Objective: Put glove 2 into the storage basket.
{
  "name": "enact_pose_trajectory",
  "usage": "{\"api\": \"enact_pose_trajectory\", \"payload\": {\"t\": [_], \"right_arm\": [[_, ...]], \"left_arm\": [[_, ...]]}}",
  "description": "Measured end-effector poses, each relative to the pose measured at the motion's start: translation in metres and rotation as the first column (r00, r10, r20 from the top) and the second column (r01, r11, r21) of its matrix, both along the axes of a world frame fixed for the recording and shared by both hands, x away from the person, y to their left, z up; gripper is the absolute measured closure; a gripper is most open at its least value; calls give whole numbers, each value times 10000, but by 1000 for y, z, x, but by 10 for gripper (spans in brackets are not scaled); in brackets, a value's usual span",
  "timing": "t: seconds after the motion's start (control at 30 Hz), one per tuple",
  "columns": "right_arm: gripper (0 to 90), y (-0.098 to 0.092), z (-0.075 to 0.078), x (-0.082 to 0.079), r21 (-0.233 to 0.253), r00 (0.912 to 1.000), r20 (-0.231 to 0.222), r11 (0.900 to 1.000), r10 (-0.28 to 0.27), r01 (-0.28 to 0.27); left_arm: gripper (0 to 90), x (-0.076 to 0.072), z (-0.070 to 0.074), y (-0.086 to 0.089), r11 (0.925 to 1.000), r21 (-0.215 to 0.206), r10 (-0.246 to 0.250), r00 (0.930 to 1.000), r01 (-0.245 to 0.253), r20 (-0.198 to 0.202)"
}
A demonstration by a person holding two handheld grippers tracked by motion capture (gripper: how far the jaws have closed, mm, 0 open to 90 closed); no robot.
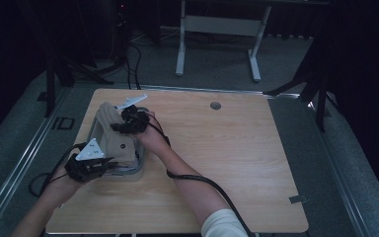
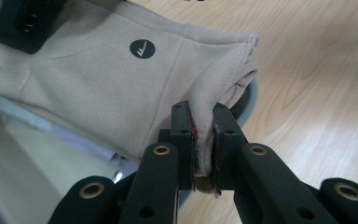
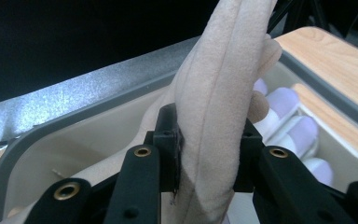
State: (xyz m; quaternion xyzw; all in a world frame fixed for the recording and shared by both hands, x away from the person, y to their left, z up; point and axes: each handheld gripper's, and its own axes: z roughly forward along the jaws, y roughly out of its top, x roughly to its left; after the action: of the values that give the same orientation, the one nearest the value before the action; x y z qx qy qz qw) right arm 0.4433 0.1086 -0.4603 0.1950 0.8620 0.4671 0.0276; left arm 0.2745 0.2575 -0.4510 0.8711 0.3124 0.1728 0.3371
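Gripping beige garment (image 1: 112, 136): left gripper (image 2: 204, 154), right gripper (image 3: 209, 158); over bin (image 3: 88, 112), apparently.

My overhead camera looks forward and down on the worktop (image 1: 227, 163); both gripper cameras sit close against the same beige garment (image 2: 98, 88).

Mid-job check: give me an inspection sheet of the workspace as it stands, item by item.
Surface: light wooden table, bare apart from the job's things; round grommet hole near its far edge.
Job's things: beige fleece garment with a round black logo draped over a grey-rimmed translucent plastic bin; pale lilac rolled items lie inside.
Clutter: nothing seen.
Grippers: left gripper shut on the garment's folded edge; right gripper shut on a thick upright fold.
Cables: black cable trails along the right forearm; another loops off the table's left edge.
Surroundings: dark room, grey carpet, white-legged desk behind.
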Motion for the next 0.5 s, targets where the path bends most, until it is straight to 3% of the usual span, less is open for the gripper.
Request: {"api": "enact_pose_trajectory", "payload": {"t": [0.27,0.37,0.43,0.5], "right_arm": [[692,6,-19,9,-872,9995,-89,9957,-305,296],[688,8,-26,9,-1277,9994,73,9912,-341,348],[686,8,-28,10,-1279,9993,57,9911,-371,375],[679,7,-29,12,-1213,9985,-285,9917,-475,438]], "left_arm": [[822,12,-8,0,9999,87,69,9998,-67,-189],[822,16,-13,-4,9999,153,60,9993,-54,-377],[821,17,-15,-5,9999,153,69,9990,-62,-448],[821,20,-17,-6,9998,210,30,9981,-17,-617]]}}
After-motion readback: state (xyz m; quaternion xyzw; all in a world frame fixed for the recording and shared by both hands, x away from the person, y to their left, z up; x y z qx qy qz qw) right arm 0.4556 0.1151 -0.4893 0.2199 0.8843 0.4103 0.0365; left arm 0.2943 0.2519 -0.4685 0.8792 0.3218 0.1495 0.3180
